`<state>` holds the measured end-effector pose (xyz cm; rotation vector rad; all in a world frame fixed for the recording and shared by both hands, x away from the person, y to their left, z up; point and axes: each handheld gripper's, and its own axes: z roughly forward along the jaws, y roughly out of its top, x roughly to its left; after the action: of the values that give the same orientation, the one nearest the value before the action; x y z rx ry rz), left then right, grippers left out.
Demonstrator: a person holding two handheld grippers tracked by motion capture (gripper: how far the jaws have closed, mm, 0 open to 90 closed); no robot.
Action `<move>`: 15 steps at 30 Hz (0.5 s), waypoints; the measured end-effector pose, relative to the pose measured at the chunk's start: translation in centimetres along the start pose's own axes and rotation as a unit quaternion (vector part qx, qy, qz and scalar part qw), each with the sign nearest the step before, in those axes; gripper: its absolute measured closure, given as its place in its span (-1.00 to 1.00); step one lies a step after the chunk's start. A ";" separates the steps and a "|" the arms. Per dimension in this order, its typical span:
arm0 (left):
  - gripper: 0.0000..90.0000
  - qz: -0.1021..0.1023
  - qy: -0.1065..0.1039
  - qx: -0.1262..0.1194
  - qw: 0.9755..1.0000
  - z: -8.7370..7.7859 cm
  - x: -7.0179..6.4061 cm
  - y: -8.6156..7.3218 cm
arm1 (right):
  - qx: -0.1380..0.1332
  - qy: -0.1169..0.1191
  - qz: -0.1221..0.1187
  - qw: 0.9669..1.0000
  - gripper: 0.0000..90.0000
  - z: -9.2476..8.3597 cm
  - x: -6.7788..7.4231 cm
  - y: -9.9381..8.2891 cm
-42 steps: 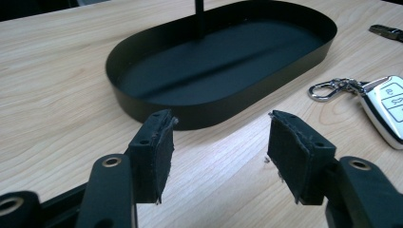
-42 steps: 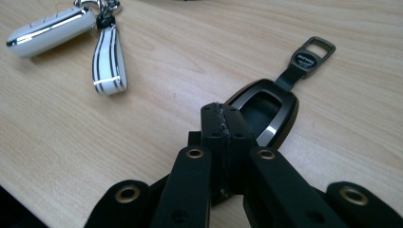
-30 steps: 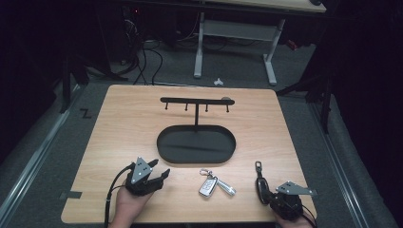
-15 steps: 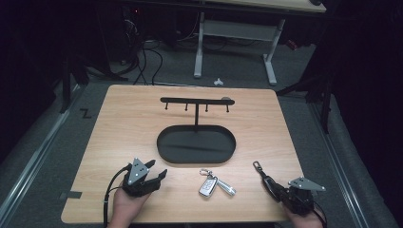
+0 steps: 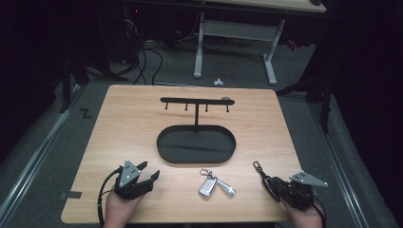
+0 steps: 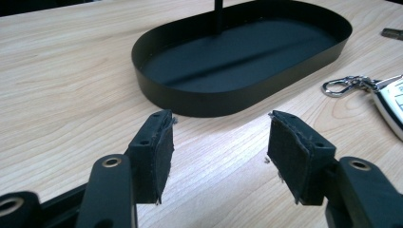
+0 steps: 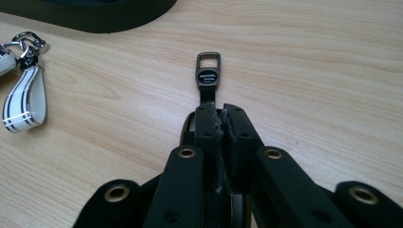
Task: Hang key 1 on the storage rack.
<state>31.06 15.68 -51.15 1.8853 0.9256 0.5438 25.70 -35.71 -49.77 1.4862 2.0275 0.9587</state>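
Right gripper [image 7: 219, 116] clamped on black key fob [image 7: 208, 76], jaws just easing apart, right of tray [image 5: 166, 142]. Left gripper [image 6: 218, 147] gaped wide, empty, left of tray.

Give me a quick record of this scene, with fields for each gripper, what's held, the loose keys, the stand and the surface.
left gripper: open, nothing between the pads, low over the table
right gripper: shut on black key strap, jaws just eased slightly
black key strap: metal loop end pokes out past the jaws
white key fob: lies on the table between the grippers, untouched
black tray stand: oval tray with hook bar above, nothing hung
table: light wood
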 end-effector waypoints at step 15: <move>-0.09 0.023 -0.004 0.020 1.000 1.1 0.3 -0.2 | 0.054 0.002 0.000 0.999 0.65 1.3 0.6 2.8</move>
<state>31.95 15.40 -51.89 1.9481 0.8953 0.5479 28.24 -34.28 -48.46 1.5406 2.1122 0.8637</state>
